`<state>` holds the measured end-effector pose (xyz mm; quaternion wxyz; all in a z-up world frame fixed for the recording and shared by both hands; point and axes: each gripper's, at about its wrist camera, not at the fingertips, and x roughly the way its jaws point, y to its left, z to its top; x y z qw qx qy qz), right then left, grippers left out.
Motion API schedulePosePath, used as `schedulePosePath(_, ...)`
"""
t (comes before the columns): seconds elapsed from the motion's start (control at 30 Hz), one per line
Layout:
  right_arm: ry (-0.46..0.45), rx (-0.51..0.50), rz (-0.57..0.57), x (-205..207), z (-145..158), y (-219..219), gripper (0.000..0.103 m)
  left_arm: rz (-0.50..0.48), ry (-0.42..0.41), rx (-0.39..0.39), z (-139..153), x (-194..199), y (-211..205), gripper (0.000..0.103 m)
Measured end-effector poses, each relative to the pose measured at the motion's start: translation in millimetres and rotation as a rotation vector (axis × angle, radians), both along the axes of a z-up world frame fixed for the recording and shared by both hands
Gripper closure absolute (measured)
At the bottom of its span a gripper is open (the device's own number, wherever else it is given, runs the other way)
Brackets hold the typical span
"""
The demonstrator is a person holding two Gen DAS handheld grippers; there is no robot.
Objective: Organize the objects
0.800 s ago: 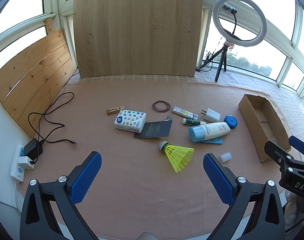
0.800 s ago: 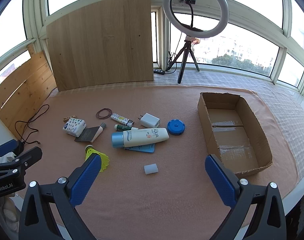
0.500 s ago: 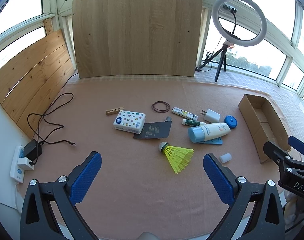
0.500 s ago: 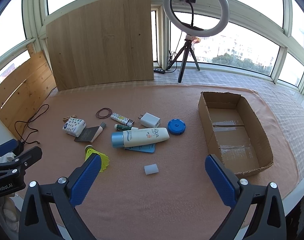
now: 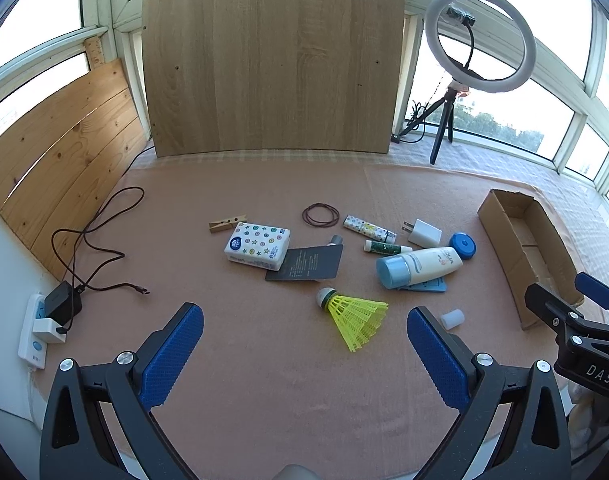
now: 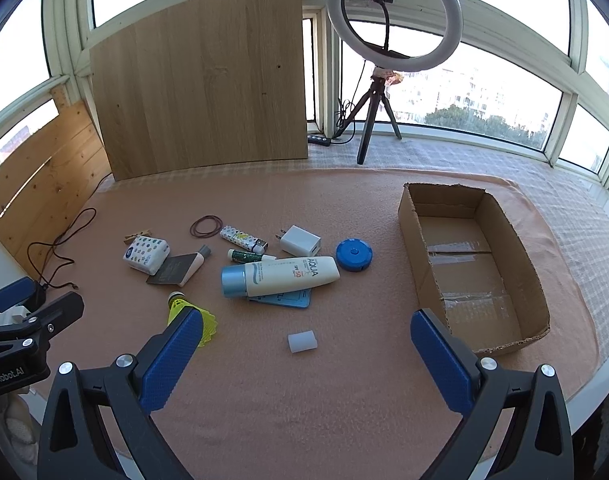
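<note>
Small objects lie scattered mid-table: a tissue pack, a dark card, a yellow shuttlecock, a sunscreen bottle, a white charger, a blue round case, a lighter, a rubber band, a clothespin and a small white cap. An open cardboard box stands on the right, with nothing in it. My left gripper and right gripper are open and empty, above the near edge.
A wooden board leans at the back, planks on the left. A ring light on a tripod stands at the back. A power strip with charger and cable lies at the left edge. The table edge drops off right of the box.
</note>
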<state>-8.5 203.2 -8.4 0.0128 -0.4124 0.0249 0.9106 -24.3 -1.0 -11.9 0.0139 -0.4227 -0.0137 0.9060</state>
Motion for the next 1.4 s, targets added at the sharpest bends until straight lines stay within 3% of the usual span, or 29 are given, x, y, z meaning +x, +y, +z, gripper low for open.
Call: schedulePosePath(1.4, -0.021, -0.008, -0.004, -7.7, -5.5, 2.8, 0.001, -0.016, -0.012, -0.005, -6.9, -13.5, 9.6, 0.000)
